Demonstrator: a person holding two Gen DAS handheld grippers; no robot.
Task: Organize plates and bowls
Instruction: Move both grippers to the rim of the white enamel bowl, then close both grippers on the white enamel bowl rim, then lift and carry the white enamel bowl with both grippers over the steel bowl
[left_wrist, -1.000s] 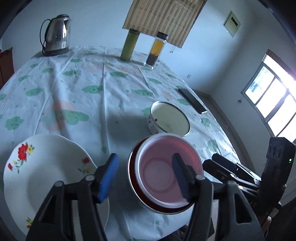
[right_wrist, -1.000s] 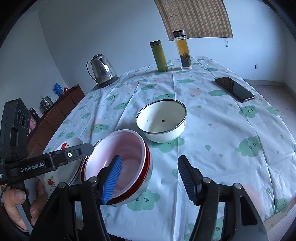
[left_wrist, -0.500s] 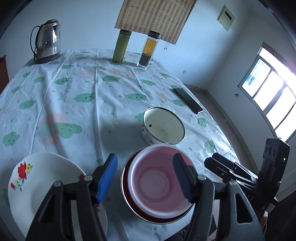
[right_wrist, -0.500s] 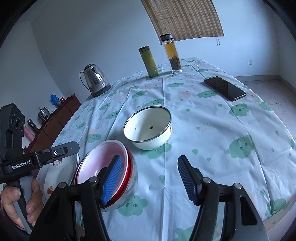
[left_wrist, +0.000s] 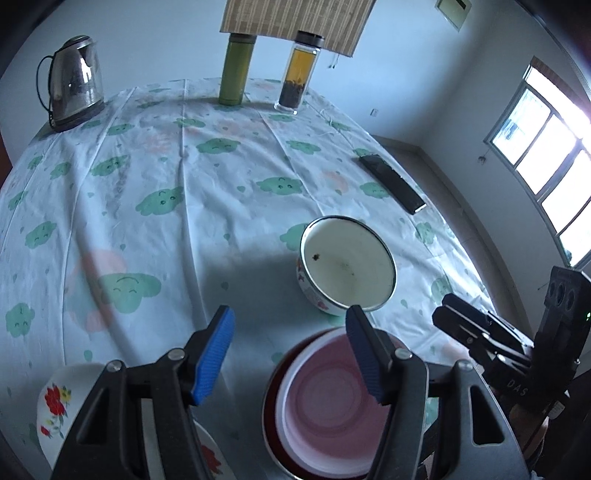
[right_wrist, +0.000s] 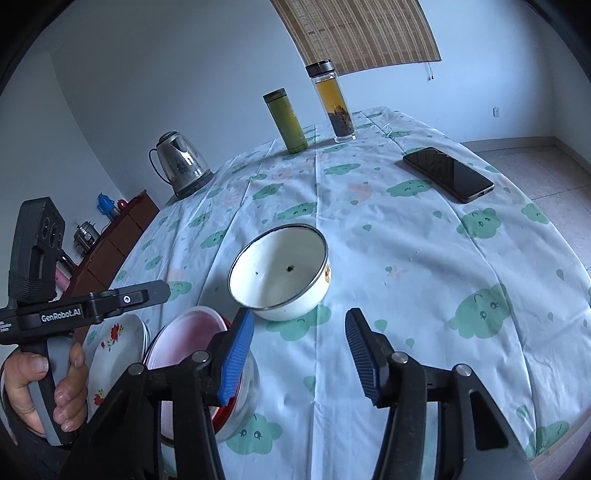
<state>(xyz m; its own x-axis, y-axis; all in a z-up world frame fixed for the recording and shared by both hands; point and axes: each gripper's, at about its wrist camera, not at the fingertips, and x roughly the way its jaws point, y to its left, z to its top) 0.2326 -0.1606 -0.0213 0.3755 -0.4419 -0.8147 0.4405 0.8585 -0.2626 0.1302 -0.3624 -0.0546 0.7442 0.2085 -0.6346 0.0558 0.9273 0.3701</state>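
A white bowl (right_wrist: 280, 275) with a metal rim stands alone on the cloud-print cloth of the worktop (right_wrist: 424, 258), apart from the other dishes and apparently the last piece to be gathered. Just beside it, at the near edge, a pink bowl (left_wrist: 325, 402) sits nested inside a red one (left_wrist: 269, 402), and a flowered plate (left_wrist: 55, 398) lies to their left.

The right claw (right_wrist: 299, 354) hovers released and empty, blue pads spread, just short of the white bowl and roughly in line with it. The left claw (left_wrist: 290, 350) is likewise released and holds nothing, poised above the gap between the plate and the nested pair.

The step in hand looks like the reach for the white bowl. The next move would call for one pad inside the rim and one outside, a firm pinch on the thin wall, then a level lift across to the pink bowl. The rim is smooth and could slip if taken too shallow.

Further back stand a kettle (right_wrist: 181, 168), a green flask (right_wrist: 286, 120) and a glass tea bottle (right_wrist: 332, 101); a phone (right_wrist: 448, 173) lies well apart to the right.
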